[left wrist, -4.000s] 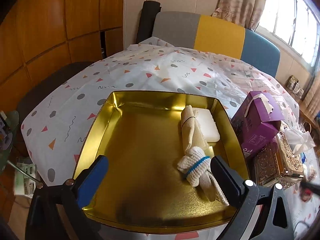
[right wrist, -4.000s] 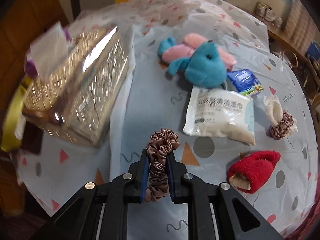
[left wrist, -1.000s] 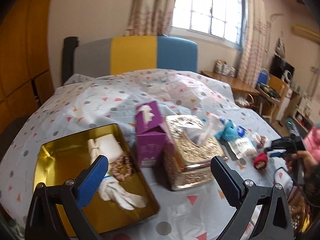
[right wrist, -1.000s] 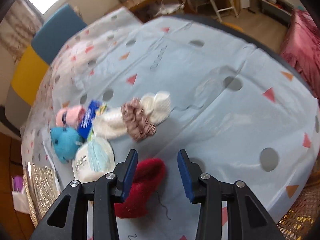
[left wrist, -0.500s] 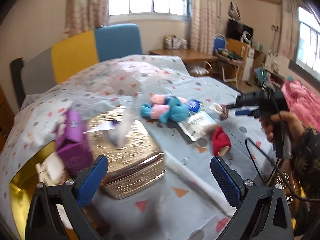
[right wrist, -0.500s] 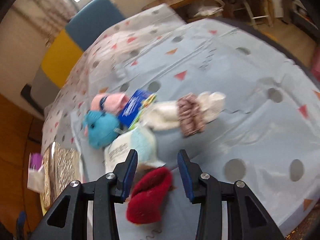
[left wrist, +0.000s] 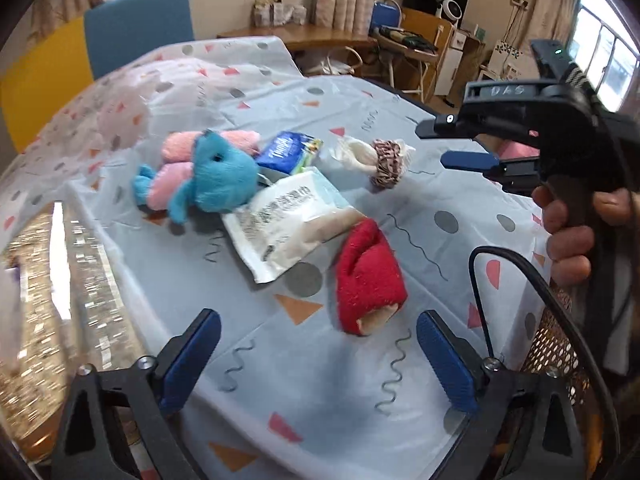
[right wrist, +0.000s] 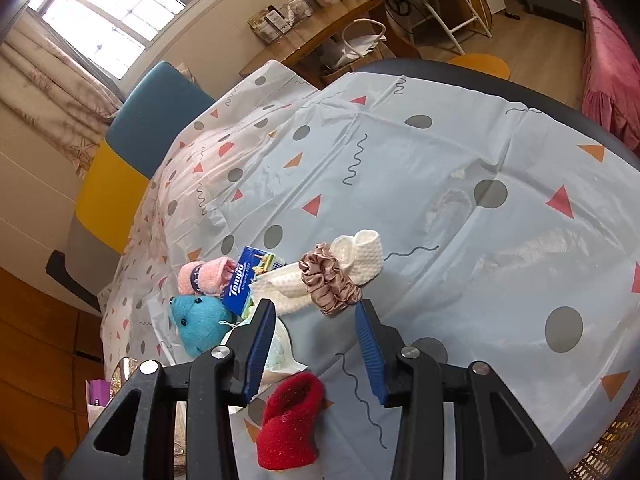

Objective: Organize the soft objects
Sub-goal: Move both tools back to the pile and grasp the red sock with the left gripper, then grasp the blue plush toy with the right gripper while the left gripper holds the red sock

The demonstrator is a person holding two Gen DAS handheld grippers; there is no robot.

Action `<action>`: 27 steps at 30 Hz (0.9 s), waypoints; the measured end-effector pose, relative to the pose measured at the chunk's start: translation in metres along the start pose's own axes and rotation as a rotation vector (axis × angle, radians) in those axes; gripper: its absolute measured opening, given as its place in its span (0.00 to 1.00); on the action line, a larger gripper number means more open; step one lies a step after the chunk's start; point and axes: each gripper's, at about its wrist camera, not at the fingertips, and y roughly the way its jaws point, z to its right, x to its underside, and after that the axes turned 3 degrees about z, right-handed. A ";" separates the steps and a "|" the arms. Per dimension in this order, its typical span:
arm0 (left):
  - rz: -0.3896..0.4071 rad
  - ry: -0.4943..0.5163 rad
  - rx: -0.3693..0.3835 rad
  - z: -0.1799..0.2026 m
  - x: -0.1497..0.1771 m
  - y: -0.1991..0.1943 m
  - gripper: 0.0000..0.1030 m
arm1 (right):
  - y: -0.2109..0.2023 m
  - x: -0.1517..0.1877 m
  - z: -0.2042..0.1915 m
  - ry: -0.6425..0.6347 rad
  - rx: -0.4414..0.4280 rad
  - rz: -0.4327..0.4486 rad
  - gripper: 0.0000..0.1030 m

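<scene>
Bright window (right wrist: pixel 116 12), curtains (right wrist: pixel 52 92), wooden desk (left wrist: pixel 304 36), wood floor (right wrist: pixel 532 36).

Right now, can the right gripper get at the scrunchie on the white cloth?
Probably yes. The right gripper is open and empty, with the scrunchie just ahead of its fingertips. Nothing lies between them; the red sock sits nearer, below the jaws.

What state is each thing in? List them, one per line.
left gripper: open, empty
right gripper: open, empty
red sock: rolled, lying on the tablecloth
white cloth: bundled, scrunchie around it
tissue pack: sealed
plush toy: lying on its side
</scene>
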 end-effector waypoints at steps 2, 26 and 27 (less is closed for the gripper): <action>-0.013 -0.006 0.019 0.004 -0.004 0.012 0.89 | 0.000 0.000 -0.001 0.003 -0.010 0.004 0.40; -0.042 0.085 -0.055 0.002 0.059 0.013 0.32 | 0.008 0.003 0.005 0.027 -0.012 -0.043 0.40; -0.034 0.069 -0.061 -0.003 0.067 0.007 0.32 | 0.010 0.004 0.003 0.019 -0.010 -0.054 0.40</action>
